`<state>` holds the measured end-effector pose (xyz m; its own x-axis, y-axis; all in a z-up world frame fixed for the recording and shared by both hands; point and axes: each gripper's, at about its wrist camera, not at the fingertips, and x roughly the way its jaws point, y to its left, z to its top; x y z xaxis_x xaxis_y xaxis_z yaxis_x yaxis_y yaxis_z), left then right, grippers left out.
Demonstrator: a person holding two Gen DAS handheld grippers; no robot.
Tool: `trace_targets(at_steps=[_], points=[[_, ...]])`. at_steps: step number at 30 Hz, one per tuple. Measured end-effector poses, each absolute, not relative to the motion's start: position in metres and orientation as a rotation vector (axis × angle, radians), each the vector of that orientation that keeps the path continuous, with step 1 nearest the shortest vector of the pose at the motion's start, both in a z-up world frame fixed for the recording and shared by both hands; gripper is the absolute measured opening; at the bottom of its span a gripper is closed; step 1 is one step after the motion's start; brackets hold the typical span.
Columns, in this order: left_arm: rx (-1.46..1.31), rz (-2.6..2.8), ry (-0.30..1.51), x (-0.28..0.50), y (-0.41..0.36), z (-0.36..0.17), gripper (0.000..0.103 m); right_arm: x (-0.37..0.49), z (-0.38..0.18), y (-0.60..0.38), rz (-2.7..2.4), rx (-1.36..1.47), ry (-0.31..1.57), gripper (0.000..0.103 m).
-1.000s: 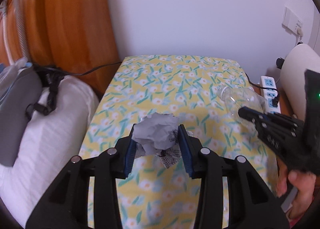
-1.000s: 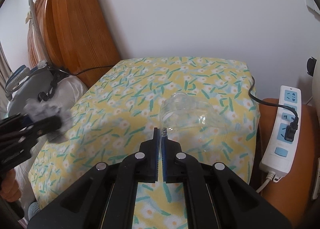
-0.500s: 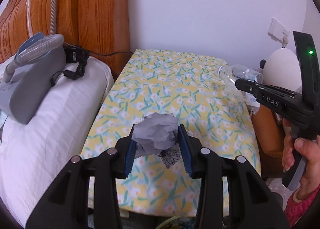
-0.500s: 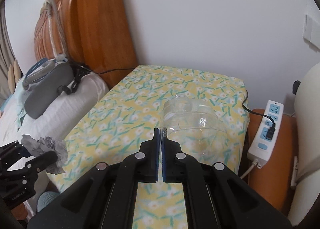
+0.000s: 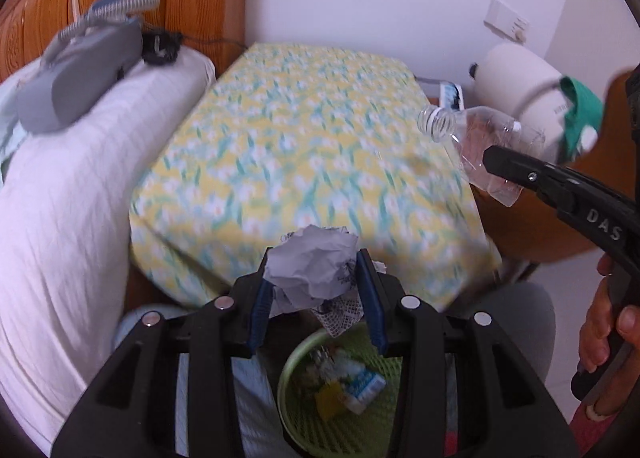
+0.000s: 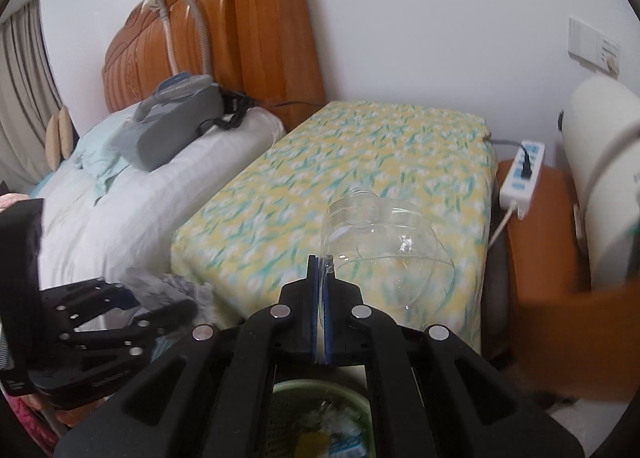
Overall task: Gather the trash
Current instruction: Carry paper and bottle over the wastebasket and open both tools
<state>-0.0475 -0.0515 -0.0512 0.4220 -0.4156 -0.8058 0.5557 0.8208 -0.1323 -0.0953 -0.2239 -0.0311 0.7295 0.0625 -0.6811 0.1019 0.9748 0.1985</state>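
Clamping a paper wad (image 5: 314, 264), the left gripper (image 5: 316, 290) hangs above the green bin (image 5: 298, 354). The right gripper (image 6: 321, 298) pinches a clear bottle (image 6: 380, 242) by a thin edge, short of the bin; that flimsy plastic could slip free and land outside.

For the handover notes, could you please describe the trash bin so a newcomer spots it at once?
Find the table with the yellow floral cloth beside the bed. On the floor at its near end sits the green mesh bin, below the left claw. It is round and already holds wrappers.
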Motion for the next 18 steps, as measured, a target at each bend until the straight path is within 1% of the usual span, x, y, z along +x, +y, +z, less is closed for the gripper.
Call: trace_targets(at_steps=[3,8,15,18], points=[[0.183,-0.641,0.999,-0.075,-0.044,-0.071,0.039,-0.130,-0.042,-0.207,0.010,0.249,0.803,0.003],[0.204,-0.671,1.061,-0.103,-0.037,-0.098,0.039,-0.159,-0.056,-0.187,0.017,0.248,0.856,0.003],[0.221,-0.680,1.080,-0.109,-0.040,-0.110,0.039,-0.172,-0.070,-0.183,0.020,0.251,0.887,0.003],[0.240,-0.703,1.124,-0.106,-0.048,-0.123,0.039,-0.173,-0.075,-0.185,0.027,0.258,0.894,0.003]])
